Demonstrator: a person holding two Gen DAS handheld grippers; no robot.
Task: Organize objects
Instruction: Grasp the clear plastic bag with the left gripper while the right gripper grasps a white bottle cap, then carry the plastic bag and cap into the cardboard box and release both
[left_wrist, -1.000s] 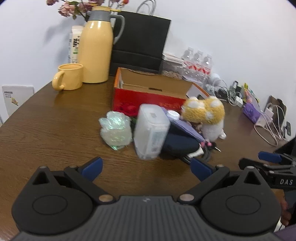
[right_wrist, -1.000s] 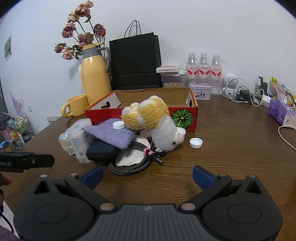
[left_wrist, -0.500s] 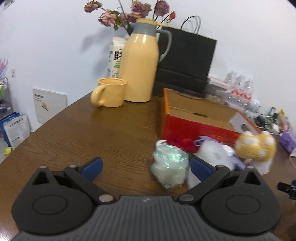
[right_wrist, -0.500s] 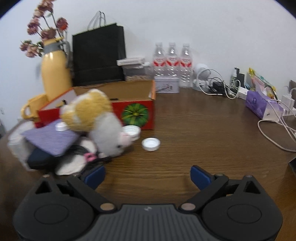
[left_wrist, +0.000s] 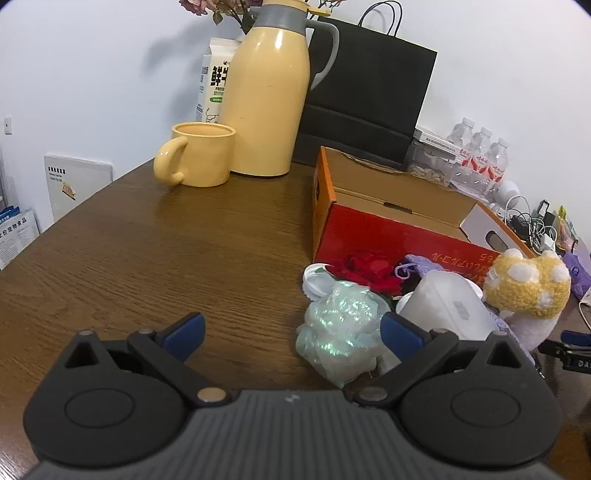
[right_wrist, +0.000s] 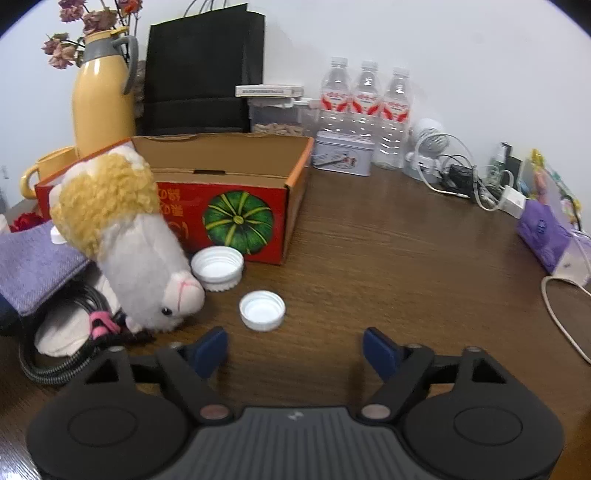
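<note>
Clutter lies in a heap on the wooden table (left_wrist: 155, 251), just in front of the open cardboard box (left_wrist: 391, 221). The left gripper (left_wrist: 291, 334) hovers low over the tabletop with its jaws spread wide and nothing between them. Just beyond its right finger sits a crumpled shiny bag (left_wrist: 341, 332), touching a clear plastic container (left_wrist: 448, 308) on that same side. Behind the bag are a white cap (left_wrist: 316, 280) and something red (left_wrist: 369, 271), pressed against the box's front wall. Further to the right a yellow-and-white plush toy (left_wrist: 528, 291) leans over the pile. Ahead and to the left of this gripper, well apart from it, stand a yellow mug (left_wrist: 201, 158) and a tall yellow thermos (left_wrist: 267, 92), with a black paper bag (left_wrist: 365, 88) behind the box.

The right gripper (right_wrist: 295, 349) is likewise wide open and empty. A small white cap (right_wrist: 262, 310) lies just ahead of it, slightly left of centre, and a larger white lid (right_wrist: 218, 267) rests beyond that, beside the box (right_wrist: 229, 206). To the left the plush toy (right_wrist: 129, 236) tips nose-down onto the table, lying over a purple cloth (right_wrist: 33, 266) and a coiled black cable (right_wrist: 55, 365). Three water bottles (right_wrist: 365, 110) stand far ahead, against the wall.
</note>
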